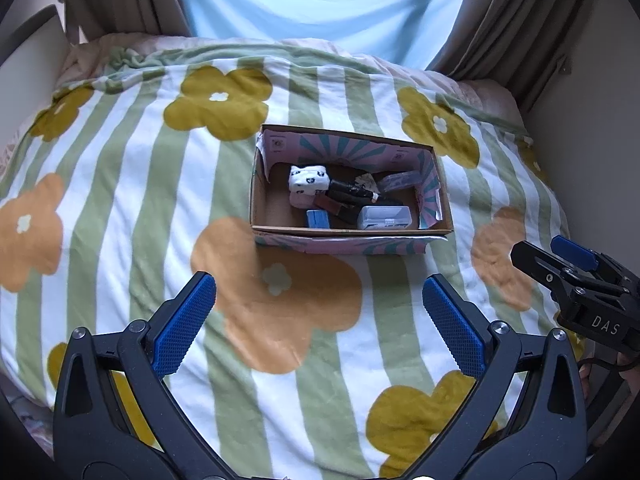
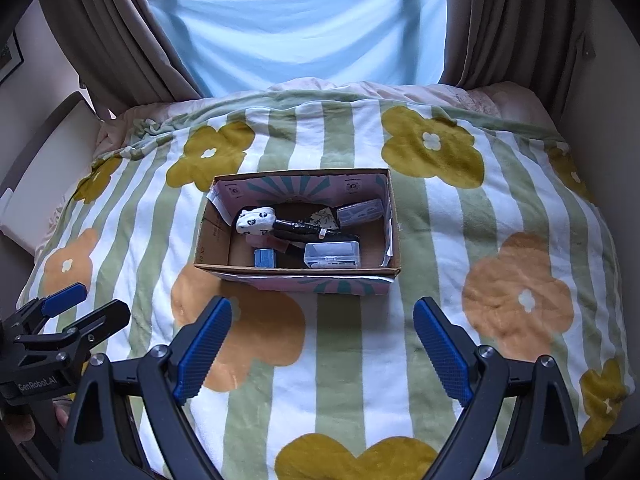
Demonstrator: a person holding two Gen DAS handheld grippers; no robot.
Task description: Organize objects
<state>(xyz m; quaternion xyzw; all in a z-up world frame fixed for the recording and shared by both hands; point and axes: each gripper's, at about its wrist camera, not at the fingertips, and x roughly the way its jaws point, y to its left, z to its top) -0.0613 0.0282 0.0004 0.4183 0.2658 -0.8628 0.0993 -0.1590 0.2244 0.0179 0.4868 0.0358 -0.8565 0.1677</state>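
Observation:
An open cardboard box [image 1: 260,200] [image 2: 208,240] with pink and teal sides sits on the flowered blanket [image 1: 120,208] [image 2: 460,240]. Inside lie a white panda-print sock roll [image 1: 309,179] [image 2: 254,219], a black item [image 1: 352,194], a small blue box [image 1: 319,219] [image 2: 265,258] and two clear plastic cases [image 1: 384,217] [image 2: 331,254]. My left gripper [image 1: 320,320] is open and empty, hovering in front of the box. My right gripper [image 2: 322,336] is open and empty too, also in front of the box. Each gripper shows at the edge of the other's view.
The blanket covers a bed. Brown curtains [image 1: 120,0] [image 2: 500,20] and a light blue drape [image 2: 300,20] hang behind it. A pale panel [image 2: 52,160] stands at the bed's left side.

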